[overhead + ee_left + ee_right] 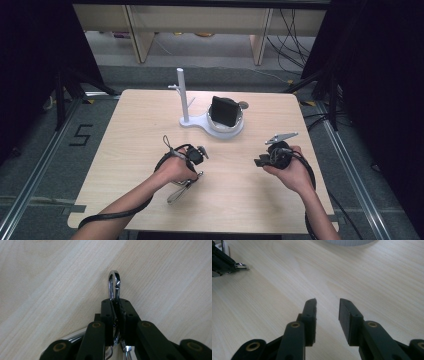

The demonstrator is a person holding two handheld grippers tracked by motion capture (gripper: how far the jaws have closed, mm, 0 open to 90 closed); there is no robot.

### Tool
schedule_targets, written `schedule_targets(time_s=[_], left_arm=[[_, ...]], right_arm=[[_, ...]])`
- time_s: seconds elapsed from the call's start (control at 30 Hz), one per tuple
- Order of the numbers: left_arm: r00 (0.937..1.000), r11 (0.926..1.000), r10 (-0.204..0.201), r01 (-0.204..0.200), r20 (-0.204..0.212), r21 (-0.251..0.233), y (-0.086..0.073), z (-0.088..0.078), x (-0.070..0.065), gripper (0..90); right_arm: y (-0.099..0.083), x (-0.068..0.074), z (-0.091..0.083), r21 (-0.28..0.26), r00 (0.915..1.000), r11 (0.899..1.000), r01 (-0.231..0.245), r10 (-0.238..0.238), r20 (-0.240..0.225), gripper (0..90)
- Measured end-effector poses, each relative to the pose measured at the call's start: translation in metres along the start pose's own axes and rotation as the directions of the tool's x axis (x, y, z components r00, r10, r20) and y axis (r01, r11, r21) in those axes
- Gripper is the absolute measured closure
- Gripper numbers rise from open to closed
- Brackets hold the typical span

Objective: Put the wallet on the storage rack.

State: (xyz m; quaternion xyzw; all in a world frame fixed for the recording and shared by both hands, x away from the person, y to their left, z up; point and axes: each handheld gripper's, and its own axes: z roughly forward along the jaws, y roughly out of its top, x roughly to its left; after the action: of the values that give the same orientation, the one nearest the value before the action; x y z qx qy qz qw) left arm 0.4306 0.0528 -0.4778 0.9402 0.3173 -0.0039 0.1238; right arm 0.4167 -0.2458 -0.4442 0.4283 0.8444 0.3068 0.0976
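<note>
My left gripper (117, 307) is shut on a shiny metal snap hook (114, 282). The hook's rounded end sticks out past the fingertips, just over the light wood table (50, 277). In the high view the left gripper (191, 176) sits at the table's front centre-left, with the metal piece (179, 194) reaching out below the hand. My right gripper (327, 305) stands open above bare wood with nothing between its jaws. In the high view the right gripper (260, 161) points left toward the other hand. The right gripper view also shows the left gripper (222, 262) and the hook's tip (241, 266) at the far left.
A white stand (182, 95) with an upright post rises at the back centre of the table (140, 115). Its round white dish (235, 131) holds a black box-like object (224, 111). The dish's rim (349, 242) shows at the top of the right gripper view. Black curtains flank both sides.
</note>
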Motion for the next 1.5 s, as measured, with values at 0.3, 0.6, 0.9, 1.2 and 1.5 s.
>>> schedule_targets(time_s=[0.3,0.6,0.9,1.2,1.5], left_arm=[[0.9999,0.9999,-0.012,0.012,0.007,0.01,0.003,-0.001,0.001,84.4],[0.9993,0.9986,-0.019,0.021,0.033,-0.049,-0.006,-0.002,0.002,84.9],[0.9996,0.9857,-0.007,0.011,0.028,-0.168,-0.023,-0.011,0.004,84.9],[0.9996,0.9336,-0.026,0.022,-0.007,-0.358,-0.045,-0.035,0.017,84.9],[0.9963,0.8519,-0.069,0.032,-0.052,-0.523,-0.061,-0.05,0.027,84.9]], right_arm=[[-0.001,-0.001,-0.001,0.003,1.0,1.0,0.003,-0.003,0.004,67.3],[-0.003,-0.001,0.0,-0.004,1.0,1.0,-0.005,0.005,0.003,66.9],[-0.008,-0.002,0.001,-0.068,0.9999,0.998,0.009,-0.009,0.006,67.0],[-0.011,-0.003,0.001,-0.103,0.9995,0.994,0.021,-0.019,0.026,66.7],[-0.02,0.003,0.003,-0.11,0.9982,0.992,-0.06,0.06,0.003,65.7]])
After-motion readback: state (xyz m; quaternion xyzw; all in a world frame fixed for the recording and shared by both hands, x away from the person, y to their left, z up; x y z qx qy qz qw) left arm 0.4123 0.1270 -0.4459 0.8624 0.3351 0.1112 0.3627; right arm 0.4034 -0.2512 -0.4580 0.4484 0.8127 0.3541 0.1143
